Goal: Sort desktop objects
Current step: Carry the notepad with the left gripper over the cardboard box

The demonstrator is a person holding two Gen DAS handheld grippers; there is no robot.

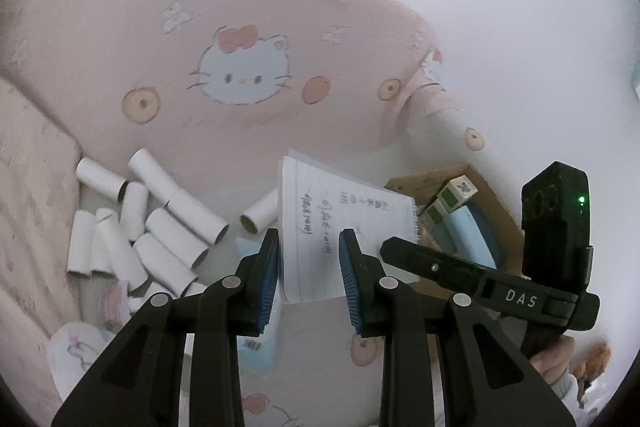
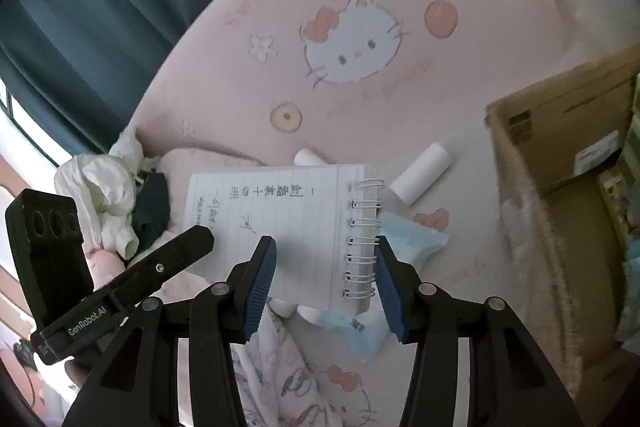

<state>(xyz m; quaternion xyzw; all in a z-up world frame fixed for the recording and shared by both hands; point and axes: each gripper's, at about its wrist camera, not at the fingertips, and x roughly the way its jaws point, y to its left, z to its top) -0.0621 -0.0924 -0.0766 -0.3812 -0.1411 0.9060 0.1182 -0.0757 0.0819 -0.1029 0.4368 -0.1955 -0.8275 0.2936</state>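
Both tools on one item: white lined spiral-bound notebook w/ handwriting (image 2: 280, 227), held up off the bed surface, open page up.

Right tool (image 2: 326, 279): blue ribbed pads astride the notebook's wire-spiral edge, apparently clamped on it, though exact pad contact on the far side hard to confirm. Left tool (image 1: 308, 269): astride the opposite, unbound edge of the same notebook; looks like a grip too, but right pad sits in front of the page, so contact not certain. Neither shut empty.

Notebook location: in the air between the two tools, above pink cartoon-cat print bedding (image 1: 200, 39), not resting on anything visible.

Progress, as a judgement: early to mid. Still unsorted:
- heap of white cardboard tubes (image 1: 160, 227) loose on the bedding, left-wrist view
- single white tube (image 2: 420, 173) near the spiral, right-wrist view
- light blue crumpled packet (image 2: 412, 237) under the notebook
- crumpled white plastic bag (image 2: 104, 195) plus dark cloth beside it

Possible destinations: brown cardboard box (image 2: 560, 131) at right; small wooden tray w/ boxes and blue items (image 1: 460, 211) already partly filled, so some sorting prob. done. Which one takes the notebook: can't tell.

Left to do: place notebook, then tubes, packet, bag.
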